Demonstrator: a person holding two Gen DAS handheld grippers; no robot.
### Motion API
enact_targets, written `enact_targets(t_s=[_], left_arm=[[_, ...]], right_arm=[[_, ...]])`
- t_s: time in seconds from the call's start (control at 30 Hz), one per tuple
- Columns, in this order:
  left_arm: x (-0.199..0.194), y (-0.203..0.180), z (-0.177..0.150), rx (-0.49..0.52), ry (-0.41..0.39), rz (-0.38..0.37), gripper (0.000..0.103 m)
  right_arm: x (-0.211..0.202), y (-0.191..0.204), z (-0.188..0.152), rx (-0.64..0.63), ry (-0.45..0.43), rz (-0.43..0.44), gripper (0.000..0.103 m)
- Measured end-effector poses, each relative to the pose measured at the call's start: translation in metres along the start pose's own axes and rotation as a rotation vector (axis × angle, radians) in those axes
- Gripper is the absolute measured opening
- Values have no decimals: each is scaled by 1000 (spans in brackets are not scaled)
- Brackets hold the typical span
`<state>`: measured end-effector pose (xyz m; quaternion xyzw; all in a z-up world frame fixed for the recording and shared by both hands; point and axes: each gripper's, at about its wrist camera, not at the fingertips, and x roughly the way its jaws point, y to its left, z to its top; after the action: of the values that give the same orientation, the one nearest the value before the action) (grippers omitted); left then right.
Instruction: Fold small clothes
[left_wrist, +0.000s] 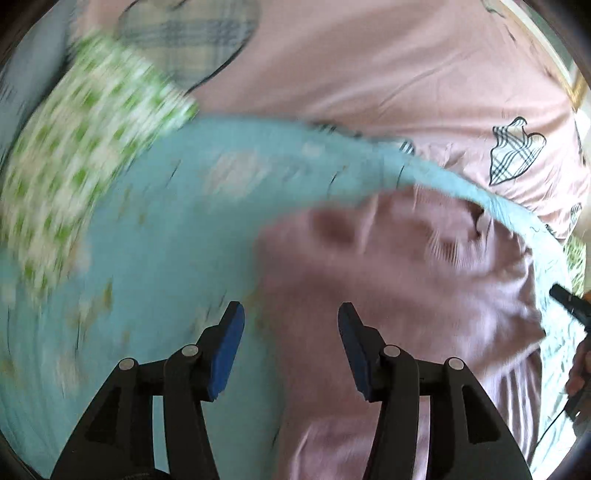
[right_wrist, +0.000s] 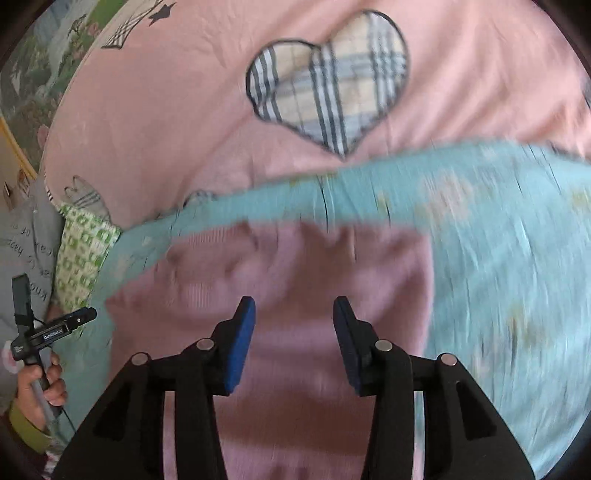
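A small mauve-pink knit garment (left_wrist: 399, 280) lies on a light blue printed cloth (left_wrist: 166, 236); both views are motion-blurred. It also shows in the right wrist view (right_wrist: 295, 273), on the same blue cloth (right_wrist: 498, 229). My left gripper (left_wrist: 291, 314) is open and empty, hovering over the garment's left edge where it meets the blue cloth. My right gripper (right_wrist: 293, 308) is open and empty, above the middle of the garment. The left gripper also shows in the right wrist view (right_wrist: 79, 319), held in a hand at the left edge.
A pink bedsheet (right_wrist: 184, 110) with plaid heart patches (right_wrist: 328, 81) covers the bed beyond. A green-and-white patterned cloth (left_wrist: 85, 147) lies at the left of the blue cloth, also in the right wrist view (right_wrist: 81, 251). Grey printed fabric (right_wrist: 26, 251) lies far left.
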<state>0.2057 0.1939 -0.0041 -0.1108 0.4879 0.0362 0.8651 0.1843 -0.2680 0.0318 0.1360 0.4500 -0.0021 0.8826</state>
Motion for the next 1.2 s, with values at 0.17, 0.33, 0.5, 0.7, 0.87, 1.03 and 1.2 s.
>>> enact_targets(t_s=[0.17, 0.33, 0.5, 0.7, 0.87, 1.03, 1.2], left_arm=[[-10, 43, -70, -65, 105, -19, 53], [-27, 59, -126, -127, 169, -91, 54], [-52, 49, -167, -127, 174, -74, 55], [-82, 33, -223, -180, 175, -71, 63], [-93, 18, -256, -153, 193, -66, 63], [-99, 7, -288, -152, 209, -75, 64], [-99, 3, -319, -150, 243, -86, 66]], right_arm=[[-17, -1, -53, 79, 40, -13, 45], [-38, -1, -94, 141, 68, -40, 45], [-61, -3, -120, 149, 83, -22, 45], [-91, -11, -150, 111, 96, -11, 46], [-117, -30, -180, 108, 101, -8, 50], [-140, -51, -208, 121, 106, 4, 50], [-154, -63, -234, 122, 127, 49, 50]])
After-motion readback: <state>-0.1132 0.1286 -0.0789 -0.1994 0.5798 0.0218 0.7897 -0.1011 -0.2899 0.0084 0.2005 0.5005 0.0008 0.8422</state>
